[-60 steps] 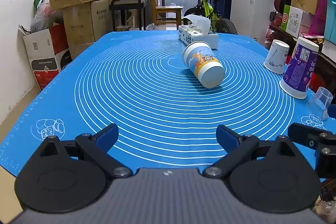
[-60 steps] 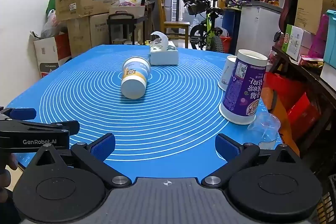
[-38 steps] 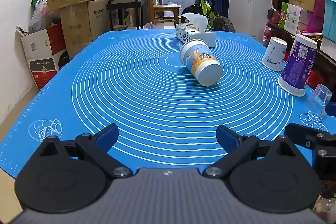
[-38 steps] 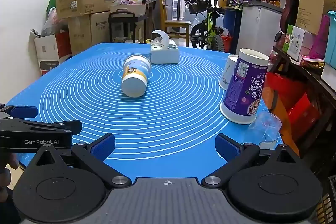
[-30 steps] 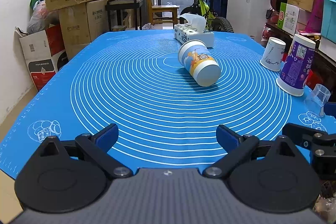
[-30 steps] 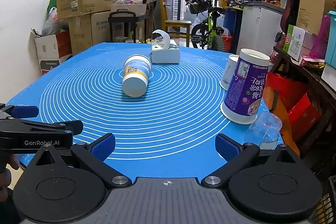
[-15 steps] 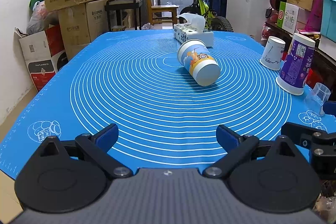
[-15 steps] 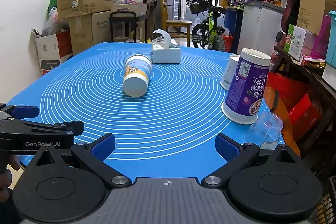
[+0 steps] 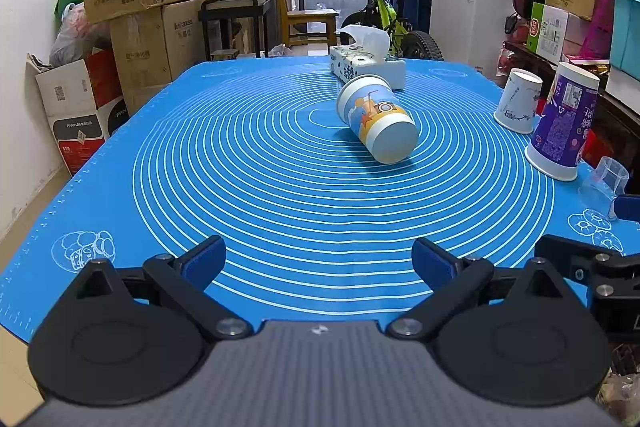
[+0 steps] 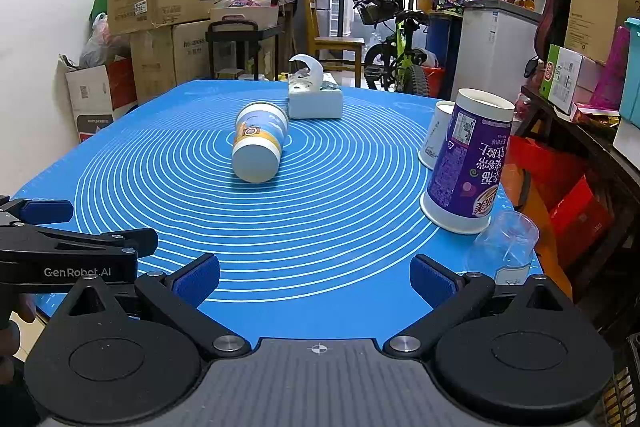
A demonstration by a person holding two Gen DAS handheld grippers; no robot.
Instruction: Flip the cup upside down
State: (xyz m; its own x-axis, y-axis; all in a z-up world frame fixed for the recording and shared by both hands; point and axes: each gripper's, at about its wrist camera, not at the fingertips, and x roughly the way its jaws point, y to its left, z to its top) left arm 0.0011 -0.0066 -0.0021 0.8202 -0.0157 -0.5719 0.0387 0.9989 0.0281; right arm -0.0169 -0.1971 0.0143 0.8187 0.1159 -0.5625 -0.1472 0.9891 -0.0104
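Note:
A paper cup with blue, orange and white print (image 9: 376, 121) lies on its side near the middle of the blue mat (image 9: 240, 187), its closed bottom turned toward me. It also shows in the right wrist view (image 10: 259, 146). My left gripper (image 9: 319, 261) is open and empty near the mat's front edge, well short of the cup. My right gripper (image 10: 316, 279) is open and empty at the front right. The left gripper's body shows in the right wrist view (image 10: 72, 251).
A tissue box (image 9: 366, 67) sits just behind the cup. At the right edge stand an upside-down purple cup (image 10: 468, 167), an upside-down white cup (image 10: 434, 135) and a small clear plastic cup (image 10: 502, 247). Cardboard boxes, a bicycle and shelves surround the table.
Both views have shifted slightly: the lying cup sits a little further left in the left wrist view. Both grippers stay open. The cup has not moved on the mat.

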